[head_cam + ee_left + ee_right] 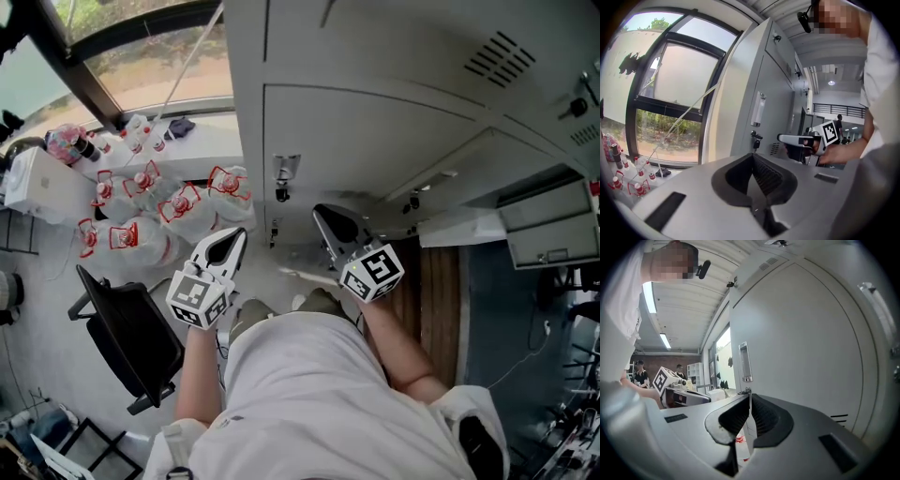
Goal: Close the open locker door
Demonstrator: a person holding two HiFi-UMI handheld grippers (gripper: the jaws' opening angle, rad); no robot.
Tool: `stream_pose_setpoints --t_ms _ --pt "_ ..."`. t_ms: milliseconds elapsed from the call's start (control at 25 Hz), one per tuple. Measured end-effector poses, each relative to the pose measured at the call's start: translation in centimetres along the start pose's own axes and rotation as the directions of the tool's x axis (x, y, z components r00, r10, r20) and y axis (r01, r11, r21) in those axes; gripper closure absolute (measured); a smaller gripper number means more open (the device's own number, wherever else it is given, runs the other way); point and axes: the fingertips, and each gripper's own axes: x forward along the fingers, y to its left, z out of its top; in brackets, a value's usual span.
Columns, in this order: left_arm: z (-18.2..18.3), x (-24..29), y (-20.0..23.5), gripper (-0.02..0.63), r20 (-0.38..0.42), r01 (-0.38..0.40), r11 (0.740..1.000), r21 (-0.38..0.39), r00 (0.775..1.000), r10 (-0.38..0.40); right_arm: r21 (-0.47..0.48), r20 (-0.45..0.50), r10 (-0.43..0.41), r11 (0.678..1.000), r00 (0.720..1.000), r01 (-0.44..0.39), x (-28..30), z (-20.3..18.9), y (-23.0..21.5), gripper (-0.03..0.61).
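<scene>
The person's white shirt [309,394] fills the bottom of the head view, facing a bank of grey lockers [375,56] that covers the upper centre and right. At centre right a pale panel [459,227] stands proud of the locker front. It looks like the open door, though the head view does not settle that, and neither gripper view shows it. The door [801,343] that fills the right gripper view sits flush.

The right gripper [749,397] points along that flush door, just left of the pale panel in the head view. Its jaws are drawn almost together with nothing between them. The left gripper [753,157], at lower centre left of the head view, has its jaws together and is also empty. A handle [286,171] and a key [754,139] sit at the flush door's left edge.

The open door is probably thin painted steel: stiff, light on its hinges and slick. Closed jaws would serve as a blunt pusher, set square on the flat face near the free edge, far from the hinge and clear of any key.
</scene>
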Motion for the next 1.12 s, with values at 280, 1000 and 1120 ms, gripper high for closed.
stream_pose_setpoints --t_ms 280,1000,1120 --pt "1.0 1.6 -3.3 0.611 0.015 0.123 0.992 0.037 0.992 -0.123 -0.065 -0.017 -0.07 0.995 0.997 0.069 -3.8 0.1 0.3 0.555" --pt "4.4 6.2 -11.0 0.611 0.038 0.378 0.908 0.182 0.92 -0.391 -0.13 0.033 -0.263 0.955 0.964 0.265 -12.0 0.8 -0.1 0.555" --pt "4.5 6.6 -11.5 0.611 0.036 0.399 0.898 0.187 0.91 -0.412 -0.141 0.037 -0.285 0.947 0.958 0.288 -12.7 1.0 -0.1 0.555"
